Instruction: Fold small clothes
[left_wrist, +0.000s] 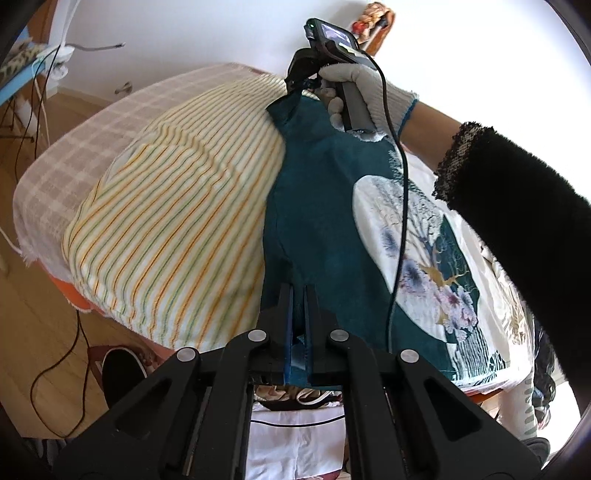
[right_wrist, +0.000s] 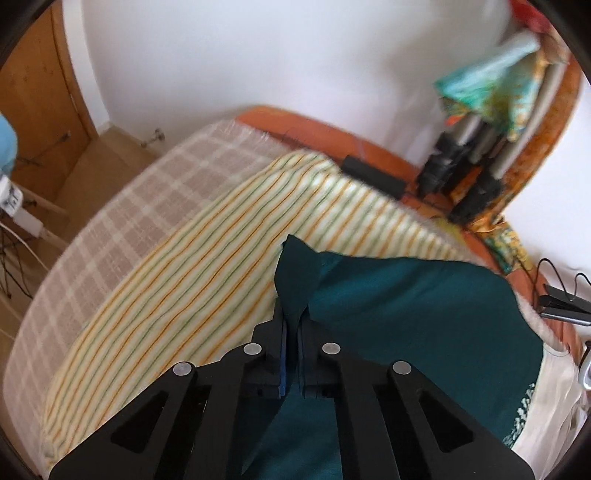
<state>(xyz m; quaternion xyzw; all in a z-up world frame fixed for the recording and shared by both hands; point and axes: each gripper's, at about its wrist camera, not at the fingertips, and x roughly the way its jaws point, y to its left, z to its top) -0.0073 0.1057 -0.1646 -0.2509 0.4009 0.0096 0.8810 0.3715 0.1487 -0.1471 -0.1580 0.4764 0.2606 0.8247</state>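
Left wrist view: the left tongs (left_wrist: 299, 291) pinch the near edge of a teal printed garment (left_wrist: 325, 206) spread on a striped blanket (left_wrist: 177, 221).

Right wrist view: the right tongs (right_wrist: 291, 325) clamp its far corner. Folding looks barely begun.

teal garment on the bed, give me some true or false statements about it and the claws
1. The left claw is shut on the teal garment. True.
2. The right claw hangs open above the garment. False: it is shut on a teal edge.
3. The garment lies partly over a striped blanket. True.
4. The garment is plain teal with no print. False: it bears a pale round print with flowers.
5. The hand on the right claw is bare. False: it wears a light knit glove.
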